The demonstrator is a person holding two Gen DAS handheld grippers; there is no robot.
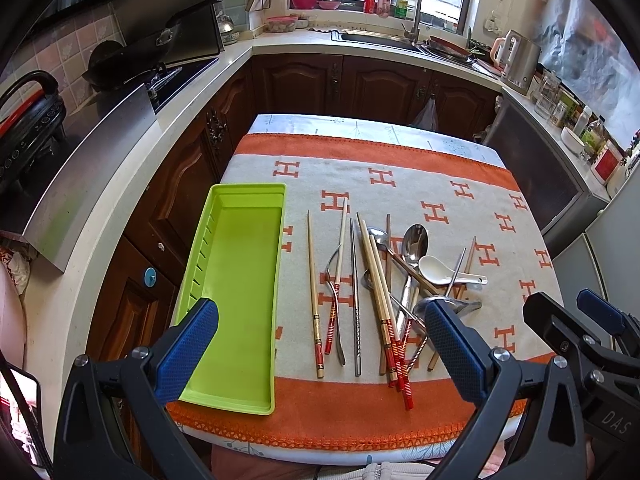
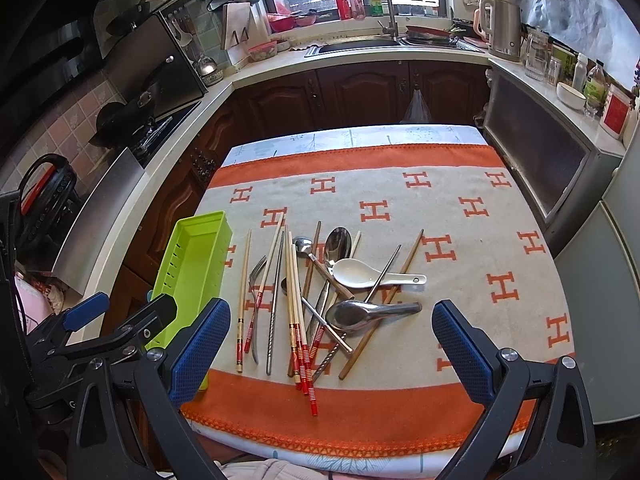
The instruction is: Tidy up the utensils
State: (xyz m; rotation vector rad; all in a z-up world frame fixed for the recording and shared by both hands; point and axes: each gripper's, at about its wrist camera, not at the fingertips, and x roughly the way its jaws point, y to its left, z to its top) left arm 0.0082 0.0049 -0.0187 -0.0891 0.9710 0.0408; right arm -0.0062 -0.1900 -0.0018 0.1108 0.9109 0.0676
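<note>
Both the left gripper (image 1: pixel 320 344) and the right gripper (image 2: pixel 332 344) hung released above the cloth (image 2: pixel 400 200). Chopsticks and spoons (jumbled) (image 2: pixel 320 292) lay just beside the green tray (image 1: pixel 236 300).

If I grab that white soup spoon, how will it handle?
The white soup spoon looks glazed ceramic, so probably stiff, slick and chippable. A metal chopstick lies across its handle and may shift or roll when the spoon lifts.
</note>
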